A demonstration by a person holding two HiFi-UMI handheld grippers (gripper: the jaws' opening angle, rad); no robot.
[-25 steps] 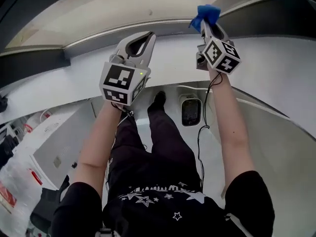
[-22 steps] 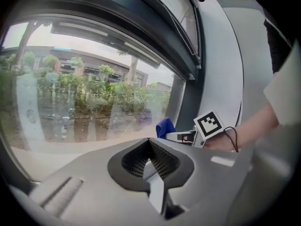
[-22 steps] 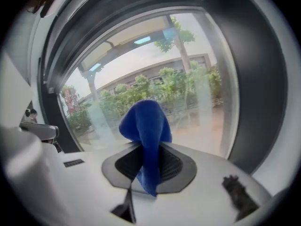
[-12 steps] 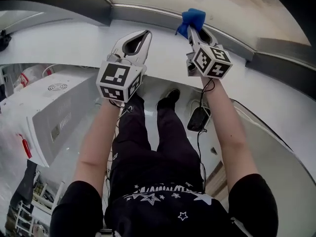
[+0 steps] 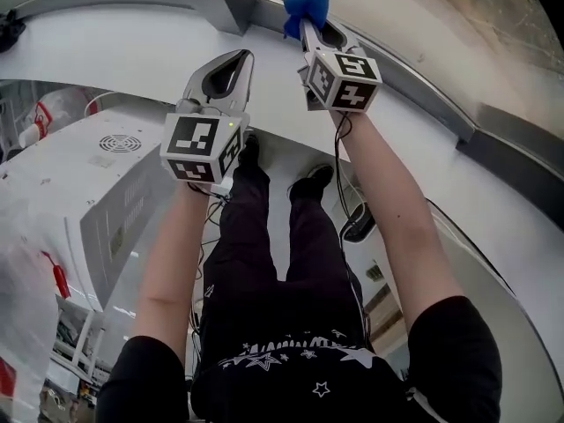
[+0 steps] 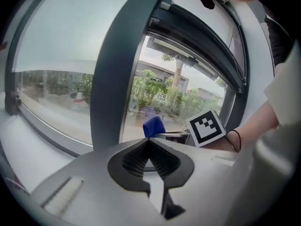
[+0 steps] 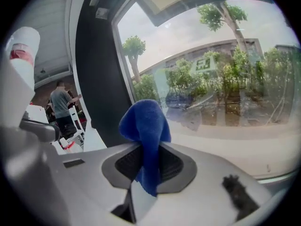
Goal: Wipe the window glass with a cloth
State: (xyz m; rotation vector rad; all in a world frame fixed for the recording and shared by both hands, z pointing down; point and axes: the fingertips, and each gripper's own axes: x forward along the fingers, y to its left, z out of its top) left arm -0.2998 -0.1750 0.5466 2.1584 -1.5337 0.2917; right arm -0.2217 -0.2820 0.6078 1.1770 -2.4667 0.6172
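A blue cloth (image 5: pixel 306 7) bunches out of my right gripper (image 5: pixel 304 26), whose jaws are shut on it; in the right gripper view the cloth (image 7: pixel 146 126) stands between the jaws, close to the window glass (image 7: pixel 221 79). The glass (image 5: pixel 423 16) fills the head view's upper right. My left gripper (image 5: pixel 231 60) is shut with nothing in it, held to the left of the right one and pointed at the dark window post (image 6: pixel 120 74). In the left gripper view the cloth (image 6: pixel 153 126) and the right gripper's marker cube (image 6: pixel 206 127) show just beyond the shut jaws (image 6: pixel 149 142).
A white sill (image 5: pixel 123 42) runs below the window frame (image 5: pixel 414 86). A white box-like unit with vents (image 5: pixel 97 192) stands at the left. A person (image 7: pixel 60 105) and white chairs show at the right gripper view's left. My legs and feet hang below the grippers.
The head view has swung so the window post and glass now lie at the upper centre and right. Both grippers shifted left and up in the picture, the cloth staying in the right one.
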